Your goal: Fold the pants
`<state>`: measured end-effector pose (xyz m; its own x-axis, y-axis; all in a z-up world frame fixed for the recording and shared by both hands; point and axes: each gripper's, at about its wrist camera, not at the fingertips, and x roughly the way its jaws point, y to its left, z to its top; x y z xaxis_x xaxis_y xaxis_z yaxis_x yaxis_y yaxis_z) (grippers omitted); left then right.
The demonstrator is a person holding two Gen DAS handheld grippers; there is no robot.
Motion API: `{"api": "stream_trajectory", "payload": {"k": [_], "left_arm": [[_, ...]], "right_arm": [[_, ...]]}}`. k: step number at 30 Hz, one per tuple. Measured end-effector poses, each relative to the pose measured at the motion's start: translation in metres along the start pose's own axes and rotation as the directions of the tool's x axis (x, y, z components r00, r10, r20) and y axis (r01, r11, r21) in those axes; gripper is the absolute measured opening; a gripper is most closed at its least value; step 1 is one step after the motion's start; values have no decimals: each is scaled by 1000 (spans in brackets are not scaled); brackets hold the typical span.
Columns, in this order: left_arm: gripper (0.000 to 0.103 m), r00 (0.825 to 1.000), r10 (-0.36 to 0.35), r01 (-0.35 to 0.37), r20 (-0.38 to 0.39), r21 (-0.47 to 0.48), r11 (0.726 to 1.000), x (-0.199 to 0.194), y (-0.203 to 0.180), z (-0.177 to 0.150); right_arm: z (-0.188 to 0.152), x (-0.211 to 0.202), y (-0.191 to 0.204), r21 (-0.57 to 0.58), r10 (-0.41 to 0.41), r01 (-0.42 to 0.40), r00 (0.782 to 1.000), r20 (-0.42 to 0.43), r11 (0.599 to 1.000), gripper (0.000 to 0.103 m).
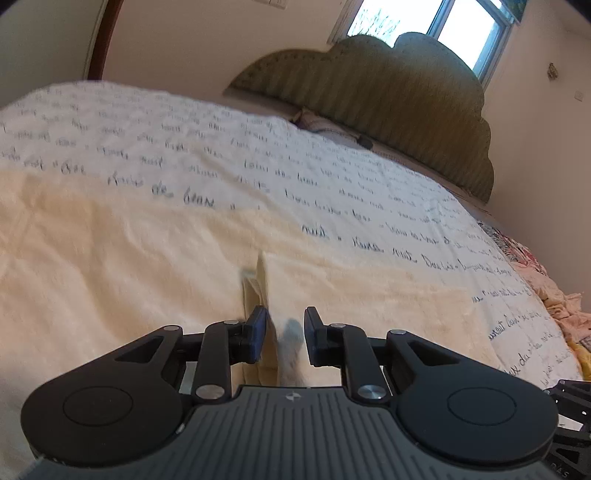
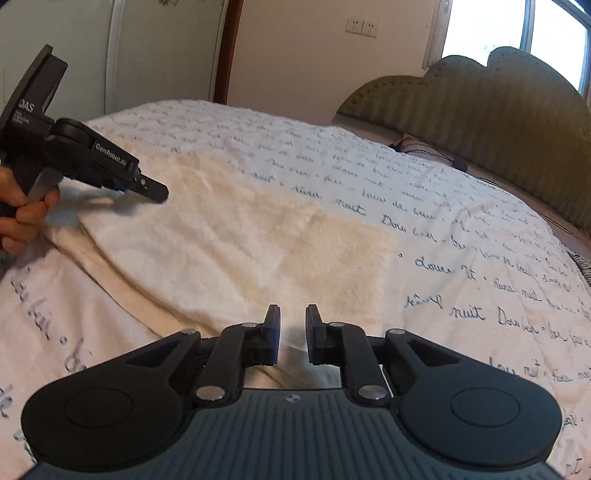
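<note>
Cream fleece pants [image 2: 258,236] lie flat and folded on a bed. In the left wrist view the pants [image 1: 129,258] fill the foreground, with a raised fold edge running to my left gripper [image 1: 285,338], whose jaws stand a little apart around that cloth edge. My right gripper [image 2: 293,334] is at the near edge of the pants, jaws slightly apart with cloth between them. The left gripper also shows in the right wrist view [image 2: 157,192], held by a hand over the pants' left end.
The bedspread [image 2: 461,258] is white with handwritten script. A green padded headboard [image 1: 388,96] and a window [image 1: 458,26] are behind. Crumpled clothes [image 1: 554,295] lie at the right edge of the bed.
</note>
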<state>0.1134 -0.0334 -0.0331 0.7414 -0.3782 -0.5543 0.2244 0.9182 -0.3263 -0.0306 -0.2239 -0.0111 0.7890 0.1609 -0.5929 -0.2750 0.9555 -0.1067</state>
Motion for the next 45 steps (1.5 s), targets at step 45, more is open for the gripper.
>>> {"api": "stream_trajectory", "payload": {"k": [45], "left_arm": [[67, 998, 65, -65, 13, 326, 943, 31, -42, -29]], "right_arm": [[23, 55, 84, 38, 215, -219, 974, 76, 975, 39]]}}
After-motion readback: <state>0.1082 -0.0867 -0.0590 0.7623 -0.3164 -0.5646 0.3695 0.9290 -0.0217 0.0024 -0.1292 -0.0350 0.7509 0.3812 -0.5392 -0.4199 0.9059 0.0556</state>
